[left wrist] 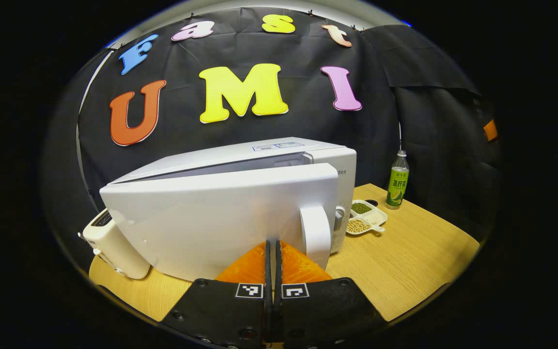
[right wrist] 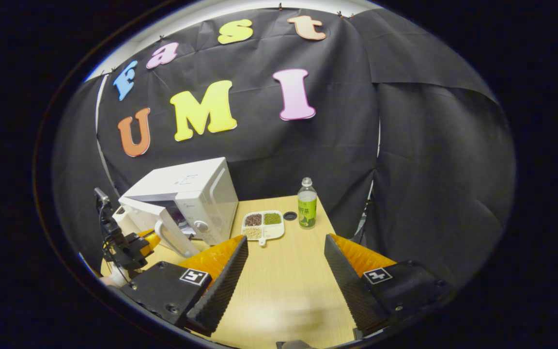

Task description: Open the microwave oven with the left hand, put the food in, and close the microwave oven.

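Note:
The white microwave [left wrist: 240, 194] stands on the wooden table with its door [left wrist: 211, 228] swung partly open and the dark cavity showing behind it. My left gripper [left wrist: 273, 243] is shut with nothing between its fingers, its tips right at the door's outer face, just left of the white handle [left wrist: 315, 235]. In the right gripper view that gripper [right wrist: 150, 238] sits by the ajar door [right wrist: 155, 218] of the microwave [right wrist: 196, 189]. The food, a white divided tray of beans [right wrist: 262, 225], lies right of the microwave. My right gripper [right wrist: 286, 240] hangs open above the table, short of the tray.
A green-labelled bottle [right wrist: 307, 208] stands behind the tray, with a small dark cap [right wrist: 289, 215] beside it. In the left gripper view the tray [left wrist: 366, 218] and the bottle [left wrist: 397, 182] lie to the right. A small white appliance [left wrist: 114, 247] sits left of the microwave.

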`<state>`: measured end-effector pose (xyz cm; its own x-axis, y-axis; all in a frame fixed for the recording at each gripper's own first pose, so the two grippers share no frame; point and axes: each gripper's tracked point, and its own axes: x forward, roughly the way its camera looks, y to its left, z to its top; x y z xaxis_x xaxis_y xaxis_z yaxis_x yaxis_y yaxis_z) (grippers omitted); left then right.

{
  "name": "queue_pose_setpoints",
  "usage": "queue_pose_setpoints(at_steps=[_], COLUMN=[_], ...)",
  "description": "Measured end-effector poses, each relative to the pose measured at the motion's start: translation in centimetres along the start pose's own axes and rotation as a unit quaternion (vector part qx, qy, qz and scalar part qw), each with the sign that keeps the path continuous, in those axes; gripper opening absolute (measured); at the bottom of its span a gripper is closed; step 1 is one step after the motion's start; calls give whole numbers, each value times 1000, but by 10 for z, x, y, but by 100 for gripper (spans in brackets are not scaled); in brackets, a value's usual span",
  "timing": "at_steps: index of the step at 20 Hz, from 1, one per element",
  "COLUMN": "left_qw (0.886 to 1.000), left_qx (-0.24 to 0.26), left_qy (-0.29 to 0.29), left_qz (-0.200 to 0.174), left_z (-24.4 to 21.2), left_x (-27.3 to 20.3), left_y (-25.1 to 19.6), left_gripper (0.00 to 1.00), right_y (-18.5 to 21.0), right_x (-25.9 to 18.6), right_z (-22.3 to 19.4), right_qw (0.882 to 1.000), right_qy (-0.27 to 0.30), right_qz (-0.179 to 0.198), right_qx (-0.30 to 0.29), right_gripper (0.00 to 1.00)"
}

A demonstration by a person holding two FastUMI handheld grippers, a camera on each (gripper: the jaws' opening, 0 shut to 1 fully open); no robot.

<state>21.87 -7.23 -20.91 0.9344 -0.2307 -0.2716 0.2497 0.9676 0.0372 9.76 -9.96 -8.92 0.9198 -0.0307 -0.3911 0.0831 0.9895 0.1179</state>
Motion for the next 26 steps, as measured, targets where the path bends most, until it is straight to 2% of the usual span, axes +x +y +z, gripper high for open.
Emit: queue_pose_setpoints(at_steps=[1,2,3,7,8,9,10,11,12,13,14,15,16,17,18,19,20,21,23,25,26], left_qw=[1000,1000,1000,1000,1000,1000,1000,1000,1000,1000,1000,1000,999,999,999,999,1000,1000,1000,1000,1000], left_qx=[-2,-3,-2,-3,-3,-6,-4,-2,0,-2,-7,-11,-18,-17,-19,-20,-16,-12,-5,-3,0], left_qy=[-1,1,-1,5,3,4,3,3,5,9,7,23,20,22,24,24,19,15,9,4,2], left_qz=[0,0,0,6,9,9,7,7,12,13,12,16,20,17,11,9,9,11,9,-7,-17], left_z=[2,2,4,9,9,8,9,10,11,9,12,9,9,12,11,10,13,15,17,15,14], left_x=[6,12,18,40,41,40,41,42,43,46,49,55,51,51,50,47,44,41,33,20,9], left_y=[0,-1,-1,-4,-4,-5,-5,-6,-4,-3,-5,-4,-7,-4,-6,-7,-6,-4,-6,-14,-19], left_gripper=[0,0,0,0,0,0,10,0,0,0,10,0,0,10,0,0,0,0,0,0,33], right_y=[-1,-2,-4,-9,-9,-10,-11,-10,-10,-9,-7,-5,-2,0,3,5,8,12,16,20,22], right_x=[0,-1,-1,-2,-3,-3,-3,-3,-2,-2,-4,-3,-4,-5,-5,-6,-7,-8,-11,-14,-15], right_z=[0,-2,-3,-6,-5,-5,-4,-5,-4,-4,-3,-4,-4,-5,-4,-4,-4,-3,-2,-4,-5], right_qw=[1000,1000,1000,1000,1000,1000,1000,1000,1000,1000,1000,1000,1000,1000,1000,1000,1000,1000,1000,1000,1000], right_qy=[1,2,3,6,4,3,1,1,1,0,-3,-3,-2,-4,-6,-6,-8,-9,-12,-14,-14], right_qz=[-1,-2,-3,-8,-8,-11,-11,-12,-12,-12,-12,-12,-11,-10,-10,-9,-7,-7,-6,-5,-5], right_qx=[1,1,2,6,7,7,8,10,12,16,20,22,22,21,19,19,19,19,16,13,10], right_gripper=[100,92,100,100,92,92,92,92,100,100,92,92,100,100,92,92,100,92,92,92,92])
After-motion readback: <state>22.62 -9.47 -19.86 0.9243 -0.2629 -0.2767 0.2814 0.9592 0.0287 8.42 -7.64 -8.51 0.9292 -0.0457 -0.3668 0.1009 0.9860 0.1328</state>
